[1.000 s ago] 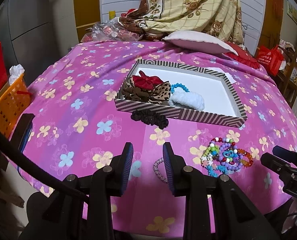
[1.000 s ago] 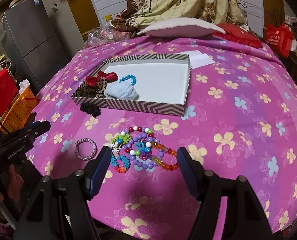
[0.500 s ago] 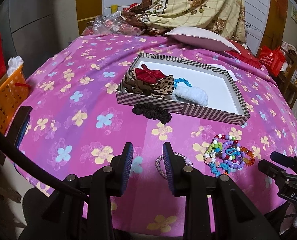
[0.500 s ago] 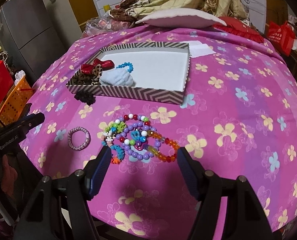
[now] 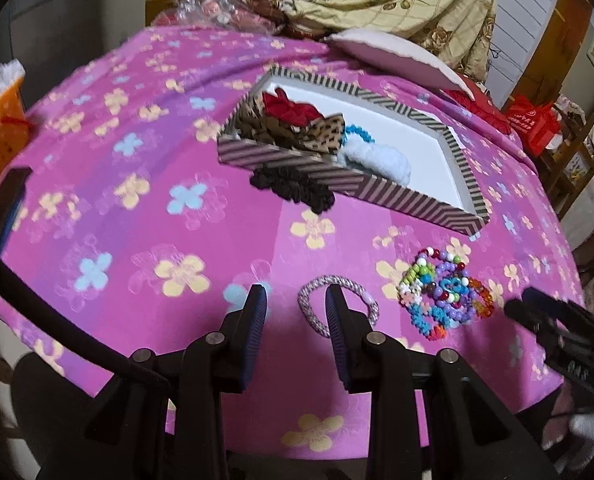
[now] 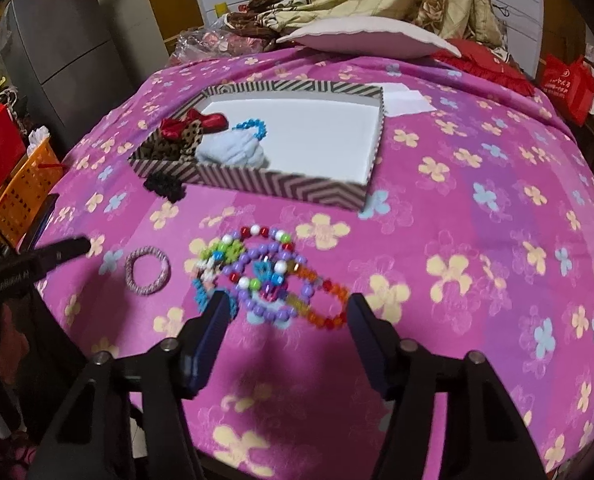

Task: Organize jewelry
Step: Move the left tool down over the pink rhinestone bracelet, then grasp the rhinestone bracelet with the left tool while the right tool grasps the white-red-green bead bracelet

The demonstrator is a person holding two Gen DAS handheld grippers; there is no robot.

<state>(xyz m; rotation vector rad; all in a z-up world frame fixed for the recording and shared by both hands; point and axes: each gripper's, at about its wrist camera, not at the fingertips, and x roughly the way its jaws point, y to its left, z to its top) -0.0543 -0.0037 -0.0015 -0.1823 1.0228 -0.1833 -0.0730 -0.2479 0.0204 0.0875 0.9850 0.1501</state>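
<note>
My right gripper (image 6: 285,304) is closing around the bead bracelets (image 6: 269,276), not yet gripping; the left gripper (image 5: 295,300), open, has dropped toward the pink bangle (image 5: 337,308) for boxing.

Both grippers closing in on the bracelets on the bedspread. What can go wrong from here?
1. The right gripper is closing over the tangled bead bracelets; it may lift only part of the pile or drag strands.
2. The left gripper sits off-centre: one finger overlaps the pink woven bracelet and may push it or pinch the soft bedspread.
3. The black scrunchie outside the striped box could be missed.
</note>
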